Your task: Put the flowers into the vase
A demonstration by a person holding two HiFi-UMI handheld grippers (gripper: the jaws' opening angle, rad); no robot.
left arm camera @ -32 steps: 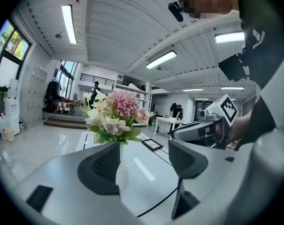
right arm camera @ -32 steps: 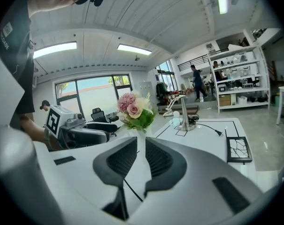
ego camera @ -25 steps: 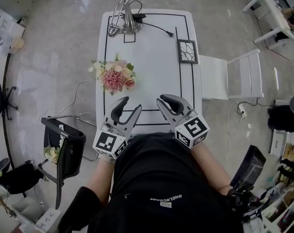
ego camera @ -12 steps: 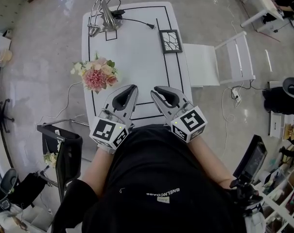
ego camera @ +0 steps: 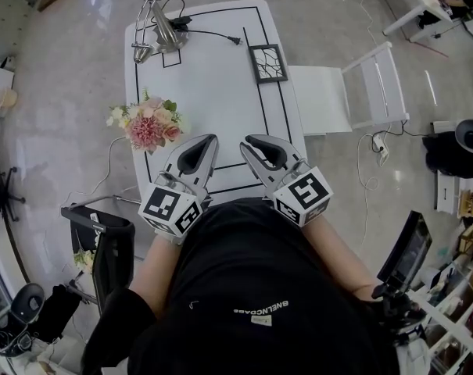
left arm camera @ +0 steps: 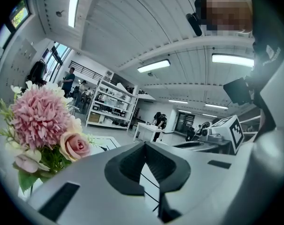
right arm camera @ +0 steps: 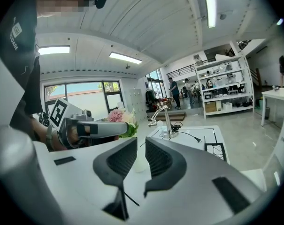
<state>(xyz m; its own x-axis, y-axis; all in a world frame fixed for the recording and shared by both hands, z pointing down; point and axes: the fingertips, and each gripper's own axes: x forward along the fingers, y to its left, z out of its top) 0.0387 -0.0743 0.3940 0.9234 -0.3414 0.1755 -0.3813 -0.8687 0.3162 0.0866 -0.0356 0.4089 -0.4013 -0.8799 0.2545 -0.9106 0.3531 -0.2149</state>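
Closest to me, both tools sit low over the near end of the white table (ego camera: 220,92), just off my black shirt, and here's the news: the left gripper (ego camera: 211,139) has just been closing and now its jaws are clenched tip to tip with nothing between them. A second ago they stood wide apart. The right gripper (ego camera: 250,141) sits just beside it with its jaws a thin slit apart, and it's empty too. Both hands have also drawn in toward me and toward each other. Further out, the flowers (ego camera: 146,123) stand upright at the table's left edge, pink bloom on top, in the same spot on the table as a second ago. From the right gripper view I catch a pale vessel (right arm camera: 139,160) under the bouquet. I take it for the vase, though I can't tell how deep the stems sit. So neither claw has hold of the bouquet, and my read is that the flowers are already in place and this is a hands-off pause, or else the reach hasn't begun. Beyond that, a dark patterned frame (ego camera: 267,62) lies by the right edge. At the far end stands a metal stand (ego camera: 156,30) with its cord (ego camera: 213,33) trailing across.
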